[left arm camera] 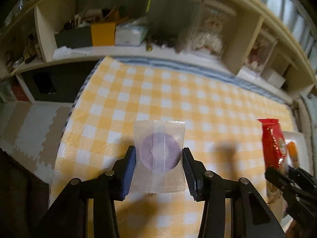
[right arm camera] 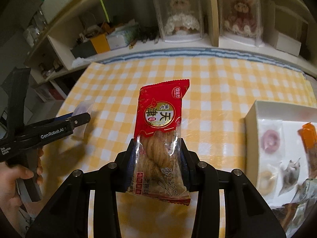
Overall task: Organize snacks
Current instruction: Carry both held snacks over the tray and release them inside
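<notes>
gripping a clear, crinkle-edged plastic pouch between the ribbed blue pads of the left hand-held gripper, jaws closed on its two sides; showing a flat, round, purple pastry through the film, with a glossy seam running down the middle. clamping a long packet of twisted fried dough in the right hand-held gripper, black fingers pressing in on the transparent lower half; showing a golden, rope-like braid inside, under a shiny red top with a round printed label and a zigzag-cut edge. holding both snacks just above the surface, well apart from each other.

lying beyond them, a yellow-and-white checked cloth, smooth and slightly glossy, with a blue striped border along its far edge. sitting to the right, a white rectangular tray, shallow-walled, already carrying several wrapped snacks, among them a pinkish round pastry and an orange-topped packet.

standing farther back, a cream shelf unit against the wall, holding two dolls in clear cases, a yellow box and loose clutter. lying at the left, below the surface, grey and beige interlocking floor mats.
</notes>
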Demonstrator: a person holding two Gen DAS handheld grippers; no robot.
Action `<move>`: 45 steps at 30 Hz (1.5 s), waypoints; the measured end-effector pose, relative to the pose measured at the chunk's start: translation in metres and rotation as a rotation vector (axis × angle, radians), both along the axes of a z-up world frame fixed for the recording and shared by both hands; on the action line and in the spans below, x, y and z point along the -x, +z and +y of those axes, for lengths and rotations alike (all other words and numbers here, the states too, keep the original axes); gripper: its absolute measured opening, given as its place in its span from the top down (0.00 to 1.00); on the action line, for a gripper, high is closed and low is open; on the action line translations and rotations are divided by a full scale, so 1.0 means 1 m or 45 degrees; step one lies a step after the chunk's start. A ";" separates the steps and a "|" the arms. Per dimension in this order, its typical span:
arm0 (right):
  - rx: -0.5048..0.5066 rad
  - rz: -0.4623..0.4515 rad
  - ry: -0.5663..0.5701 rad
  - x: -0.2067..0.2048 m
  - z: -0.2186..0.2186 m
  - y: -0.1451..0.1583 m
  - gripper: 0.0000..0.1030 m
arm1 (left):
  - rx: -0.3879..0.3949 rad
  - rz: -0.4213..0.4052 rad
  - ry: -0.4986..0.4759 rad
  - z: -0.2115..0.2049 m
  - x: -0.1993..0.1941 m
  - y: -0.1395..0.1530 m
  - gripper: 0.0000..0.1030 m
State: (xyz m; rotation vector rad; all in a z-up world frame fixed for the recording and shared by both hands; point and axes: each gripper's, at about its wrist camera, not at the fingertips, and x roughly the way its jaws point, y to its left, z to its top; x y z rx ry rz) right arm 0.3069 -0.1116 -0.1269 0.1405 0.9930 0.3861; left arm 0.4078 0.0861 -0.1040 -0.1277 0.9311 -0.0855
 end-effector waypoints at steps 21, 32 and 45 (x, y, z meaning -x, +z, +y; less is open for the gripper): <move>0.054 -0.168 -0.081 0.039 -0.132 0.074 0.62 | 0.214 -0.200 -0.203 -0.075 0.094 0.092 0.56; 0.104 -0.157 -0.199 0.041 -0.242 0.058 0.62 | 0.309 -0.169 -0.342 -0.159 0.084 0.085 0.56; 0.227 -0.113 -0.207 0.002 -0.330 -0.001 0.62 | 0.397 -0.020 -0.470 -0.267 0.022 0.022 0.56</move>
